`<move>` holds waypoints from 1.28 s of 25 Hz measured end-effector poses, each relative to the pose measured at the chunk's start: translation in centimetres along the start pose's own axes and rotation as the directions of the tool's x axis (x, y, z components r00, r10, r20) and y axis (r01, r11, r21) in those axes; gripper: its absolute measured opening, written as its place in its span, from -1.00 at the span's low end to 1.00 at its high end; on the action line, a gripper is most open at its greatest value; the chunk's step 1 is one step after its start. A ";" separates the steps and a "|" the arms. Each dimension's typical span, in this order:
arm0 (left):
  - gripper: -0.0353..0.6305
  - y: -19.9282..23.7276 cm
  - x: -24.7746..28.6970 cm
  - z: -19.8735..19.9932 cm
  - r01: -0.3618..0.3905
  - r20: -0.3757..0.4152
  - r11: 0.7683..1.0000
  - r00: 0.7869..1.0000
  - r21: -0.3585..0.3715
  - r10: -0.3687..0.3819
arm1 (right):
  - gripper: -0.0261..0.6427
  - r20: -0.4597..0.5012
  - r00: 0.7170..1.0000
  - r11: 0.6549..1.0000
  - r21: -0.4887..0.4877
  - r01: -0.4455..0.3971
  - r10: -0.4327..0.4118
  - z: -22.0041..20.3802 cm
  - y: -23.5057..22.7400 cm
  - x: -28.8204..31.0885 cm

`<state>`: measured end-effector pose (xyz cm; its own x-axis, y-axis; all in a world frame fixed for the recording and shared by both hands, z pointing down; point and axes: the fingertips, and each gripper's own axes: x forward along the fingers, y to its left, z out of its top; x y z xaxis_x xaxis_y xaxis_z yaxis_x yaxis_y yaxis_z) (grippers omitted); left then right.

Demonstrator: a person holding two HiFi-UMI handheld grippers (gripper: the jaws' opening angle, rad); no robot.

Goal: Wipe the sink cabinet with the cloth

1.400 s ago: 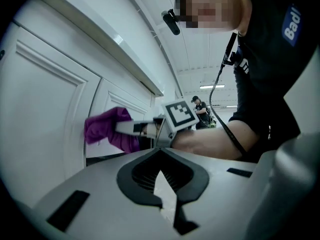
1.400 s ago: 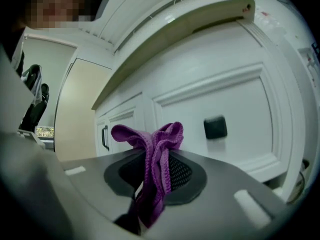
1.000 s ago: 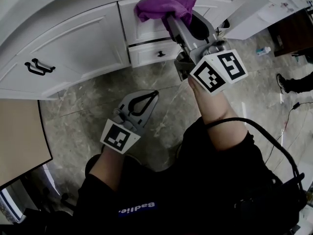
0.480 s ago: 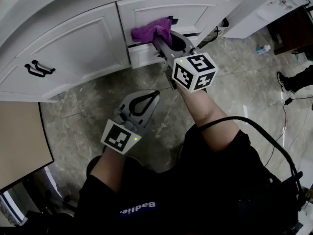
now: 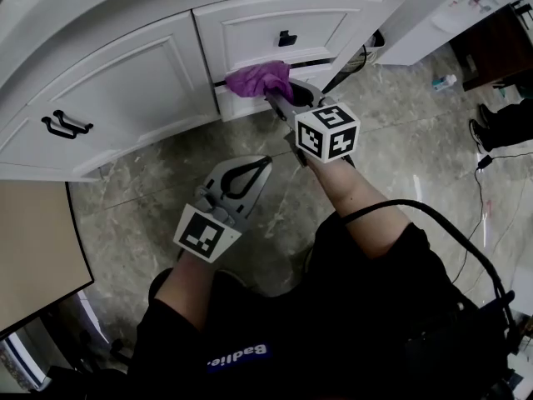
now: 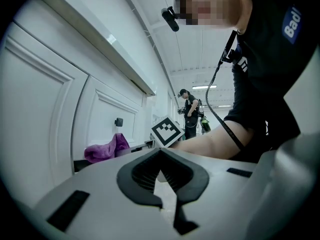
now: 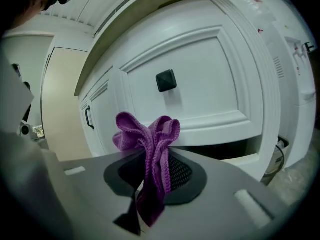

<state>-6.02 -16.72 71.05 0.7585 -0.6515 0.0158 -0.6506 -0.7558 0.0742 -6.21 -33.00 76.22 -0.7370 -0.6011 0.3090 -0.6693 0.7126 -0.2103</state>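
Bright, even indoor light washes the white cabinet (image 5: 125, 73), casting only soft shadows. Ceiling lamps (image 6: 204, 87) glare in the left gripper view. Both gripper views curve into black corners; their foregrounds blur.

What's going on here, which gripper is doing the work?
A person is wiping the white sink cabinet with handheld grippers. The right gripper is shut on a bunched purple cloth and holds it against the cabinet front, at the dark gap just below the drawer with the black knob. The left gripper is idle, jaws together and empty, held lower over the floor.
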 end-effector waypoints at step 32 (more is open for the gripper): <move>-0.93 -0.2 0.6 -0.2 0.031 0.002 1.000 1.000 0.002 -0.031 | -0.69 0.251 0.967 0.984 0.176 0.006 -0.051 6.6 -6.3 -5.1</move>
<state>-5.42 -16.95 71.28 0.7783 -0.6278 0.0118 -0.6269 -0.7757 0.0726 1.15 -36.83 69.88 -0.7019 -0.7081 0.0768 -0.6799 0.6340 -0.3685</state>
